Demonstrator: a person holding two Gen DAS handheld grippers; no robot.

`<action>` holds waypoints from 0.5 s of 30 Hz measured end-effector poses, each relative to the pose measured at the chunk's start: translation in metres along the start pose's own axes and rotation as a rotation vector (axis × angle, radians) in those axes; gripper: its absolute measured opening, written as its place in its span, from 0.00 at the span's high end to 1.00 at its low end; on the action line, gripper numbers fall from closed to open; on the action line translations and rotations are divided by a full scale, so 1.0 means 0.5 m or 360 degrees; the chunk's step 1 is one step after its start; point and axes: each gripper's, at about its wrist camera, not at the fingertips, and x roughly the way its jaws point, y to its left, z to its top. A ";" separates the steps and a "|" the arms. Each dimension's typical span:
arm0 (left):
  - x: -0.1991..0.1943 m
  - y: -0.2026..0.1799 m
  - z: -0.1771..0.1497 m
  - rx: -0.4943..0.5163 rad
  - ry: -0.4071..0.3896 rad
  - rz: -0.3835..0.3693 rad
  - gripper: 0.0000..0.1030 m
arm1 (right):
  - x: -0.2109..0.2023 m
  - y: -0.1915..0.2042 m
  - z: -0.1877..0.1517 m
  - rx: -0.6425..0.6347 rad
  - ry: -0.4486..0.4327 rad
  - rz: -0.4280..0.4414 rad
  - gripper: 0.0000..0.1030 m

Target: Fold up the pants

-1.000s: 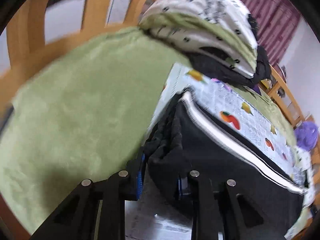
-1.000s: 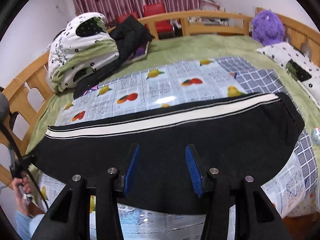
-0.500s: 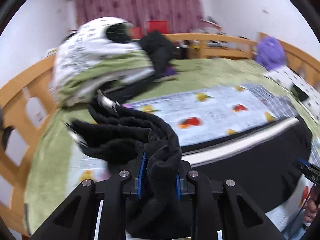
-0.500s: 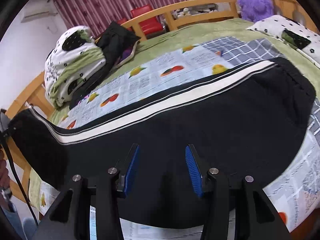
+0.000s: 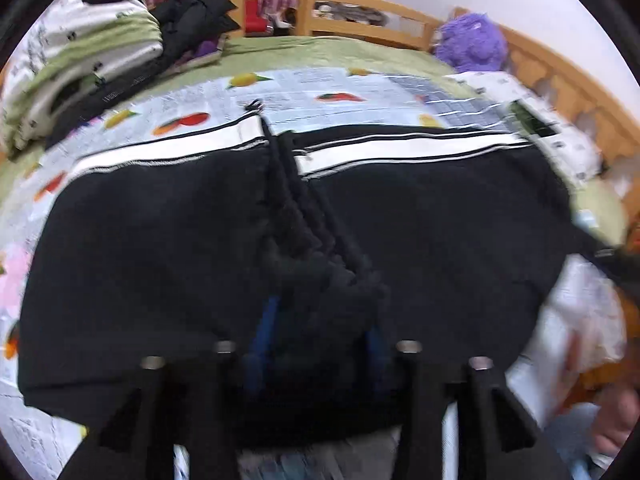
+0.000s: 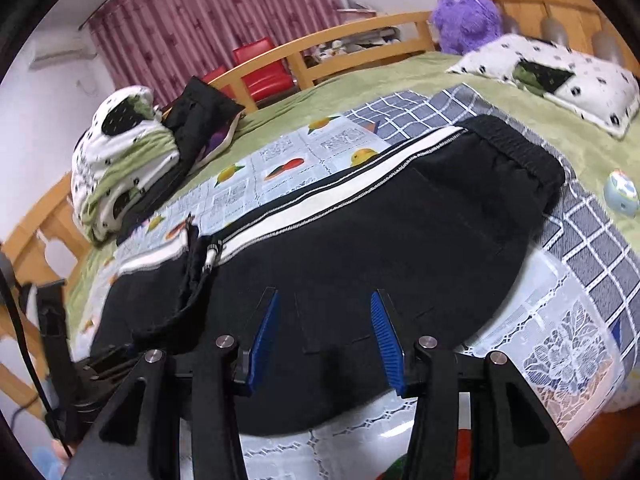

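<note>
Black pants with a white side stripe lie across a fruit-print mat on the bed. My left gripper is shut on the bunched cuff end of the pants and holds it over the middle of the pants, so the leg part is doubled over. In the right wrist view the pants lie flat, with the waistband at the right and the folded-over cuff at the left. My right gripper is open and empty just above the near edge of the pants.
A rolled white and green quilt and a black garment lie at the far left of the bed. A pillow, a purple plush toy and a small round object are at the right. A wooden rail rings the bed.
My left gripper has carried the cuff end from the left end of the bed rightward over the pants, doubling the legs. My right gripper stayed open and shifted only slightly.
</note>
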 end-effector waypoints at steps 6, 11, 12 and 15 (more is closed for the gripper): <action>-0.130 0.072 -0.009 -0.0089 -0.0147 -0.0014 0.32 | 0.004 0.012 -0.026 -0.0051 0.0062 0.0028 0.54; -0.170 0.174 -0.018 -0.0241 -0.0121 0.0293 0.31 | -0.006 0.064 -0.031 -0.0088 0.0066 0.0155 0.54; -0.181 0.201 -0.026 -0.0284 -0.0113 0.0326 0.31 | -0.006 0.079 -0.031 -0.0106 0.0061 0.0171 0.54; -0.212 0.279 -0.049 -0.0405 -0.0074 0.0412 0.31 | 0.009 0.135 -0.032 -0.0199 0.0070 0.0226 0.54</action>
